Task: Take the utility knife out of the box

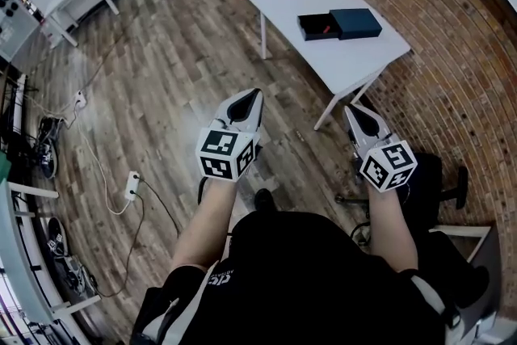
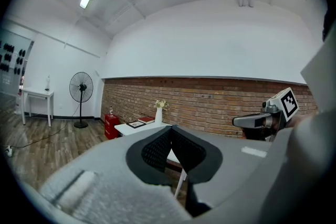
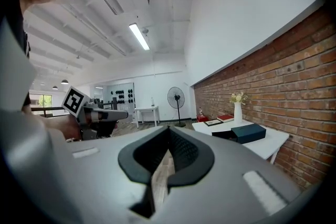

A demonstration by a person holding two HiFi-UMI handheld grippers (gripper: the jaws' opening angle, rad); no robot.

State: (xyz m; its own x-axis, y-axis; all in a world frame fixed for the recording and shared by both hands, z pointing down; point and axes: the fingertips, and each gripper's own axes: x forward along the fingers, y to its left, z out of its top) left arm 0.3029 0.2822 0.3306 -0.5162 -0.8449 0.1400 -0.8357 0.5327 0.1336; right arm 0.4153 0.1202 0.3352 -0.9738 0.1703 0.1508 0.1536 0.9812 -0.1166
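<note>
Left gripper (image 1: 251, 98) and right gripper (image 1: 352, 112) both closed, empty. Box (image 1: 354, 23) upper right, open. Utility knife unclear; likely light, rigid, slick, so pinch mid-handle.

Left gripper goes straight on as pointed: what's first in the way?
Likely the white table: its edge sits right behind the tips of the shut left gripper in that gripper's view. Only wooden floor shows between; depth is hard to judge.
</note>
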